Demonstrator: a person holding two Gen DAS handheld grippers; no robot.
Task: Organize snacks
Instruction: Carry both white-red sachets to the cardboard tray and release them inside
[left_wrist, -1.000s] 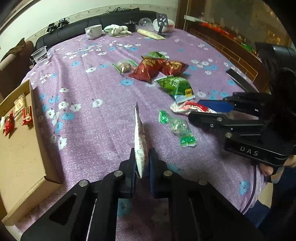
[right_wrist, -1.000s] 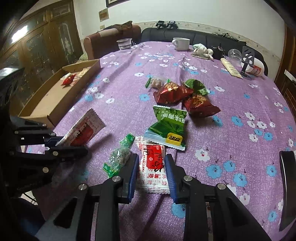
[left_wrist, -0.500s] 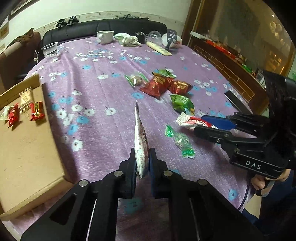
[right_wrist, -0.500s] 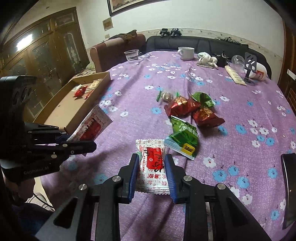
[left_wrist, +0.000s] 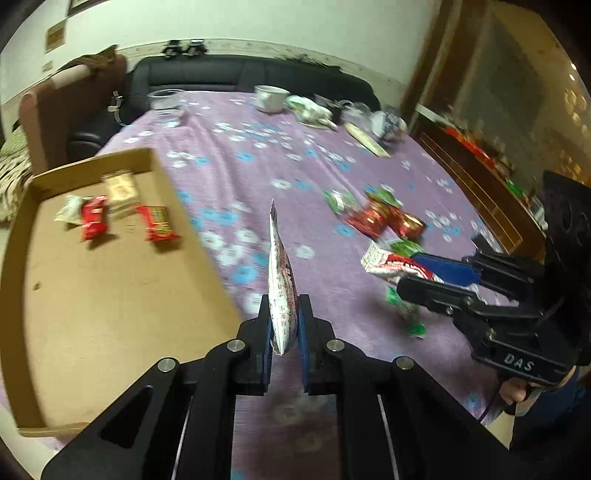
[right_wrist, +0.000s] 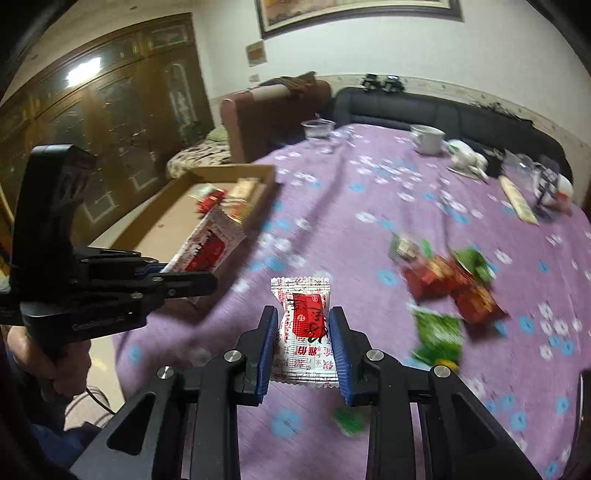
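2 grippers, each holding 1 red-and-white snack packet above the purple flowered table (left_wrist: 295, 155).

Left gripper (left_wrist: 283, 325): clamped on a packet (left_wrist: 280, 280) held edge-on and upright, just beside the cardboard box (left_wrist: 207, 254). Right gripper (right_wrist: 303, 343): clamped on a second packet (right_wrist: 304, 328), flat side up, clear of the cloth. Box contents: 2 red wrapped snacks (left_wrist: 94, 221), 1 pale packet (left_wrist: 120, 190) and a whitish wrapper at the far end. On the table: a loose cluster of red and green snack bags (right_wrist: 448, 284), blurred; 1 green bag (right_wrist: 437, 332) nearer. Far end: white cup (right_wrist: 426, 138), clear plastic cup (right_wrist: 317, 129), assorted clutter.
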